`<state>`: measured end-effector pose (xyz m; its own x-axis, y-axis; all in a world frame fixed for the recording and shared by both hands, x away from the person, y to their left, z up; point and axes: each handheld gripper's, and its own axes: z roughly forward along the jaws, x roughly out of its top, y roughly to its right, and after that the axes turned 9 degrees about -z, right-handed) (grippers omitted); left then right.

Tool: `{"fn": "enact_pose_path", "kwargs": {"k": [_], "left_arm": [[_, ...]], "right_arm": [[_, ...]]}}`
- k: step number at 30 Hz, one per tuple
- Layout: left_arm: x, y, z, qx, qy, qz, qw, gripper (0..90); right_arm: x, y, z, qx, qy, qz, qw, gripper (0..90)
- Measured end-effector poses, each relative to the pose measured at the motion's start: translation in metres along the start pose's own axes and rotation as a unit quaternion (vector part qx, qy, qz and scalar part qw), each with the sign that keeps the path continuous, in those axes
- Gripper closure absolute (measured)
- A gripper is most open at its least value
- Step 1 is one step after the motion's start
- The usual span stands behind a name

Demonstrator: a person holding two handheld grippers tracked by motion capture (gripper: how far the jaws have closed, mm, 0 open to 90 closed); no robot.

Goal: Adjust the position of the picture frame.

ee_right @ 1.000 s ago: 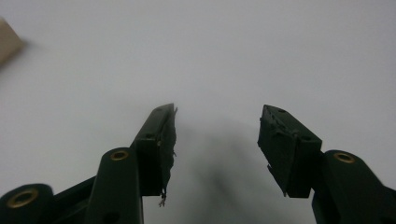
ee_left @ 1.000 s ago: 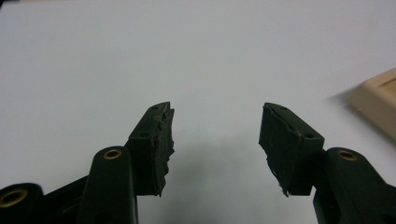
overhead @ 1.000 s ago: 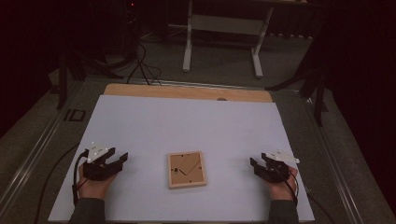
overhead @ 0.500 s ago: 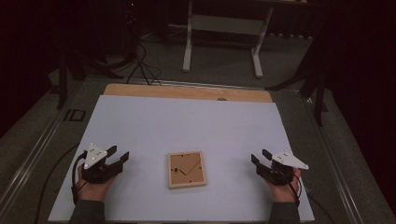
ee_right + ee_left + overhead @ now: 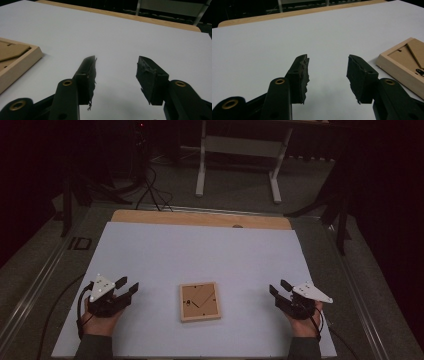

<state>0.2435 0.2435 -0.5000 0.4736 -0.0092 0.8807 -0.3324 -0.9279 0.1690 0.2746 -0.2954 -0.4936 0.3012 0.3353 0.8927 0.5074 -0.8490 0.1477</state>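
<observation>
Two grippers, left gripper and right gripper, jaws apart and just closing on nothing, flank one picture frame

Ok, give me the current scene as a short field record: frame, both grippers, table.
picture frame: lies back side up on the white table top, near the front edge, between the two grippers
left gripper: open, jaws just been closing, nothing between them, apart from the frame
right gripper: open, jaws just been closing, nothing between them, apart from the frame
contact: none with the frame
table far edge: bare wooden strip
</observation>
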Motion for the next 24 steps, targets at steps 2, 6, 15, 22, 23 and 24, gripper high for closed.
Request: {"fn": "enact_pose_path", "kwargs": {"k": [2,6,15,22,23,24], "left_arm": [[0.0002,0.0009,-0.0003,-0.001,0.001,0.003,1.0000,52.5],[0.0003,0.0020,-0.0012,-0.001,0.004,0.006,1.0000,52.8],[0.0000,0.0033,0.0004,-0.009,-0.004,0.007,0.9999,55.2],[-0.0002,0.0089,0.0036,-0.018,-0.012,0.015,0.9996,58.2],[-0.0002,0.0096,0.0036,-0.018,-0.012,0.016,0.9996,58.5],[-0.0001,0.0101,0.0037,-0.020,-0.012,0.017,0.9996,59.0]], "right_arm": [[0.0003,-0.0007,-0.0002,0.001,0.001,0.000,1.0000,49.2],[0.0007,-0.0015,-0.0005,0.003,0.003,0.000,1.0000,49.7],[0.0008,-0.0026,-0.0001,0.009,0.001,0.003,1.0000,51.7],[0.0023,-0.0079,0.0026,0.020,-0.003,0.003,0.9998,54.6],[0.0027,-0.0089,0.0031,0.022,-0.004,0.002,0.9998,55.0],[0.0029,-0.0097,0.0034,0.023,-0.004,0.001,0.9997,55.3]]}}
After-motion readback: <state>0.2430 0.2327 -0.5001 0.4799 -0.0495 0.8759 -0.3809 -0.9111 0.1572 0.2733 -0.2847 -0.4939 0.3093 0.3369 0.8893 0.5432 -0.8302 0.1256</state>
